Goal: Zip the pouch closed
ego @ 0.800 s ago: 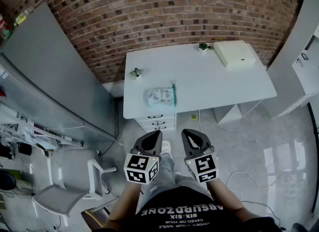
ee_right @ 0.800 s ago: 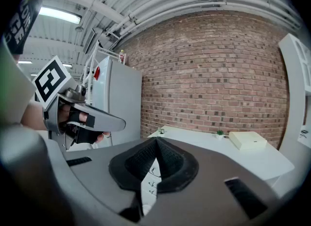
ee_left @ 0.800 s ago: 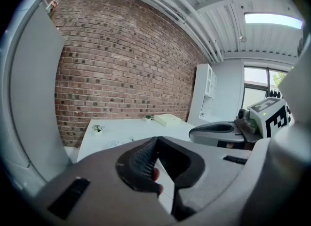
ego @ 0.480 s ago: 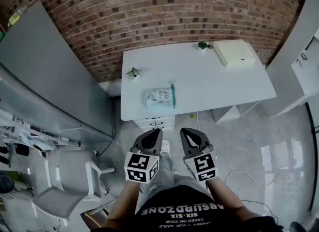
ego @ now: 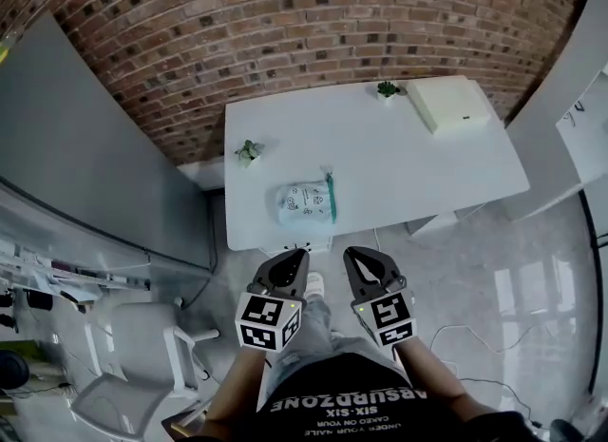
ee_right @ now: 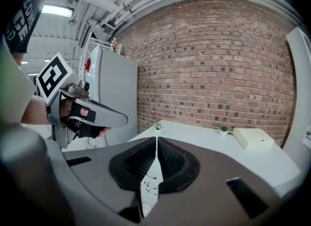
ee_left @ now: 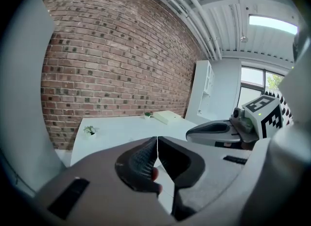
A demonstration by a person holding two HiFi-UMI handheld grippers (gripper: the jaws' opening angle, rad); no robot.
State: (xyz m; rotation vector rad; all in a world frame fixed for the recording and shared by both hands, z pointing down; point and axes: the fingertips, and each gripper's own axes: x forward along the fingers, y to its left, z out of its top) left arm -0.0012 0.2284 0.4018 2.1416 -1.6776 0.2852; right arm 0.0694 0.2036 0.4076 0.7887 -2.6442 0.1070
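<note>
We hold our left gripper (ego: 295, 258) and right gripper (ego: 354, 256) jaws together, empty. The pouch (ego: 306, 202) lies on the table (ego: 418, 164) at twelve o'clock, closer than before.

Counter (ego: 408, 160) against brick wall (ego: 285, 22). Pouch (ego: 306, 201) on counter, left part, near front edge. Small plant (ego: 248, 151) behind pouch, at left edge. Second plant (ego: 387, 89) at back, flat box (ego: 448, 105) just right of it. Chair (ego: 133, 355) on floor, front-left of counter. Left gripper (ego: 295, 259) and right gripper (ego: 354, 257) side by side before counter, apart from pouch.
</note>
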